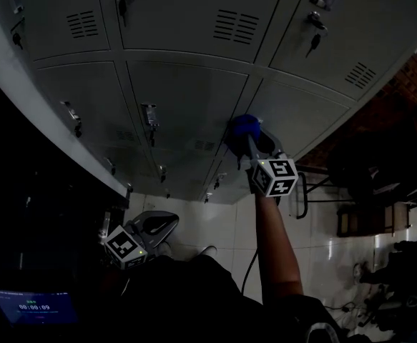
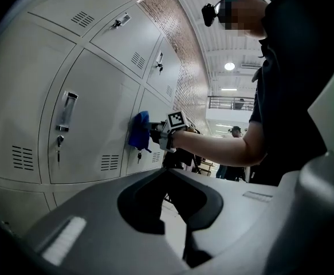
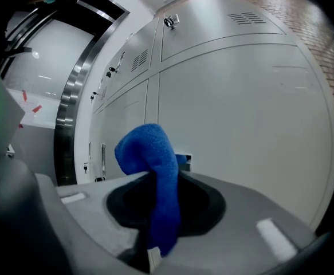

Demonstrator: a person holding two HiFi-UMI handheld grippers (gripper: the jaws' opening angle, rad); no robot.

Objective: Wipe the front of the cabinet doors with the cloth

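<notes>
Grey metal locker doors (image 1: 187,98) fill the wall in front of me. My right gripper (image 1: 246,147) is raised at arm's length and shut on a blue cloth (image 1: 242,128), which presses against a lower door near the lockers' right end. The right gripper view has the cloth (image 3: 154,171) folded over between the jaws, close to a plain door (image 3: 241,107). From the left gripper view, the cloth (image 2: 139,130) lies flat on the door (image 2: 98,107). My left gripper (image 1: 149,229) hangs low by my hip, away from the lockers, its jaws together with nothing in them (image 2: 181,222).
Keys and handles stick out of several doors (image 1: 149,114). A brick wall (image 1: 408,70) stands right of the lockers, with dark furniture (image 1: 351,216) on the white tiled floor (image 1: 215,224) below it. A small lit screen (image 1: 33,307) glows at lower left. People stand far off (image 2: 235,132).
</notes>
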